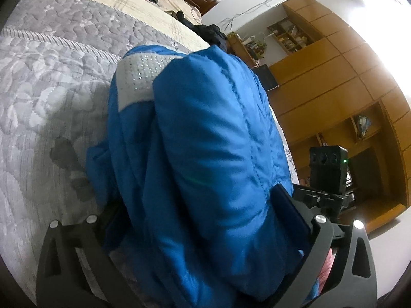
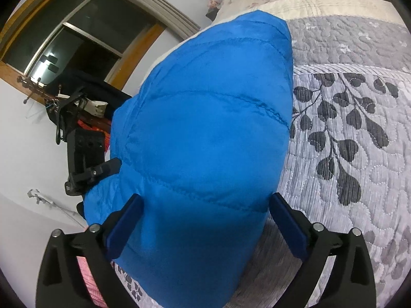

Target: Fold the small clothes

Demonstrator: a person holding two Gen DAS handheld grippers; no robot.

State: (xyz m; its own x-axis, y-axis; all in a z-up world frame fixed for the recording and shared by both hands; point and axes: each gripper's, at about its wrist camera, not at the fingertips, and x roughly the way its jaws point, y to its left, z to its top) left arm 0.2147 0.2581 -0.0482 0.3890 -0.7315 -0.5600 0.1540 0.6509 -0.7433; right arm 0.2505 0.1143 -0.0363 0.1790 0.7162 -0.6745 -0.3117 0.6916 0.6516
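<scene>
Each handheld gripper is built from matte black plastic arms with triangular cut-outs and round silver screws at the pivots. The left gripper [image 1: 200, 220] carries dark navy rectangular pads [image 1: 291, 211] on its fingers. The right gripper [image 2: 205, 220] has matching blue pads [image 2: 289, 224], two silver screws on each side, and the same hollowed black linkages.
</scene>
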